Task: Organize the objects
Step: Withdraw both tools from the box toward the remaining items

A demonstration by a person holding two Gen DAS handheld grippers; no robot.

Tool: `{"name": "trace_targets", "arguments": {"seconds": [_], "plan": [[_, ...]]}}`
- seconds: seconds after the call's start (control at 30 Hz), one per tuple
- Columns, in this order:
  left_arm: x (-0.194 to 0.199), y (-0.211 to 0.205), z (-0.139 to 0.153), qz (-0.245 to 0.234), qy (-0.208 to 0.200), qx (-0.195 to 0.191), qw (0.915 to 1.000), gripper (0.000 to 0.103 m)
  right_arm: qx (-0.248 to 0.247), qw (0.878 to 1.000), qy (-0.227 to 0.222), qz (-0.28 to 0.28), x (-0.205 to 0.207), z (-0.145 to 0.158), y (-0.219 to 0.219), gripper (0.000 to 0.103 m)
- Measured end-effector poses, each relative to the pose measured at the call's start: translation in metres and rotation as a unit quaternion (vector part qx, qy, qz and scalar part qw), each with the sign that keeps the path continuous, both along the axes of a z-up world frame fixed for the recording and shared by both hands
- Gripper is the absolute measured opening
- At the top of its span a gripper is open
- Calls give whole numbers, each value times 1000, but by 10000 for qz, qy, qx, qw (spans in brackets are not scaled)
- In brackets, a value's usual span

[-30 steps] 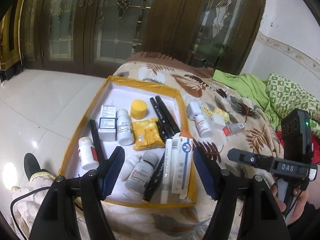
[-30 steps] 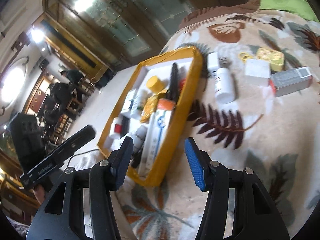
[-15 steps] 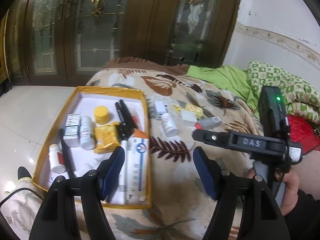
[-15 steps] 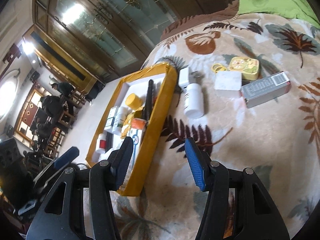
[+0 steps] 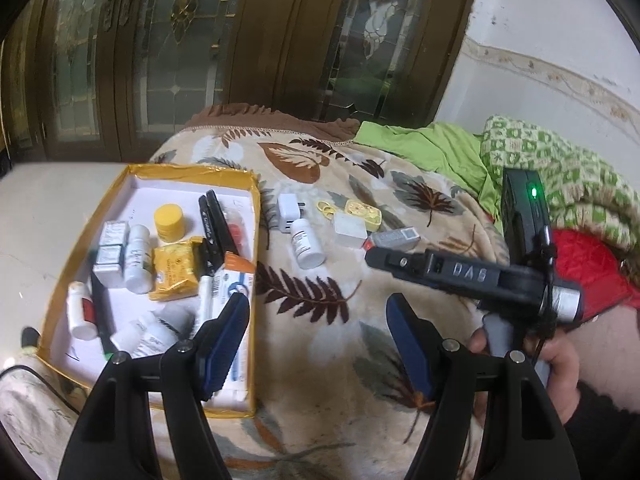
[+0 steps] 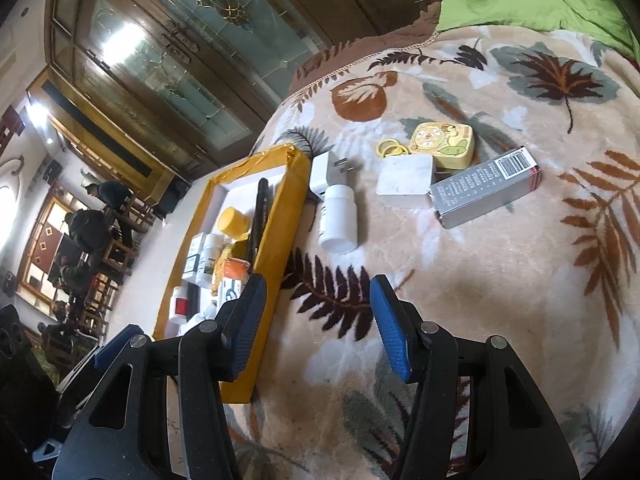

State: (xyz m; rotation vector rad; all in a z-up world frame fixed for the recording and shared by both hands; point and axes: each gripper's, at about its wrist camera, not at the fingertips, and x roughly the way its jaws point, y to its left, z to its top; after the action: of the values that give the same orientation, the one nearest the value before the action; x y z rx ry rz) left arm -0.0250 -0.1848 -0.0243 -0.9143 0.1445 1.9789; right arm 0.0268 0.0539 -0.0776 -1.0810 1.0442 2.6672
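I find both grippers held above the leaf-patterned blanket [image 6: 500, 280] with nothing between their pads: the left gripper [image 5: 316, 344] has its jaws apart, and the right gripper [image 6: 316, 320] likewise. Taking the yellow-rimmed tray [image 6: 296, 188] as landmark: a white bottle [image 6: 338, 220] lies just beside its outer wall, a white plug adapter [image 6: 326, 172] touching the bottle's far end. The white square box [image 6: 404, 180], yellow tin [image 6: 444, 144] and silver carton [image 6: 484, 188] lie farther from the tray
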Motion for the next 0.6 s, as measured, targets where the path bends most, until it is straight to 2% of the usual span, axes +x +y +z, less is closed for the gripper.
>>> {"name": "trace_targets", "arguments": {"seconds": [0.1,0.23,0.43,0.6], "plan": [[-5,10,1,37,-316,128,9994,71,86,9999,-136,-56,-2,-1,5,54],[2,14,-3,27,-397,220,9990,71,129,9991,-294,-286,0,3,18,54],[30,18,-19,-214,103,-169,9996,71,138,9969,-506,-578,14,3,26,54],[38,15,-15,-312,258,-147,9991,71,183,9966,-569,-575,21,4,18,54]]}}
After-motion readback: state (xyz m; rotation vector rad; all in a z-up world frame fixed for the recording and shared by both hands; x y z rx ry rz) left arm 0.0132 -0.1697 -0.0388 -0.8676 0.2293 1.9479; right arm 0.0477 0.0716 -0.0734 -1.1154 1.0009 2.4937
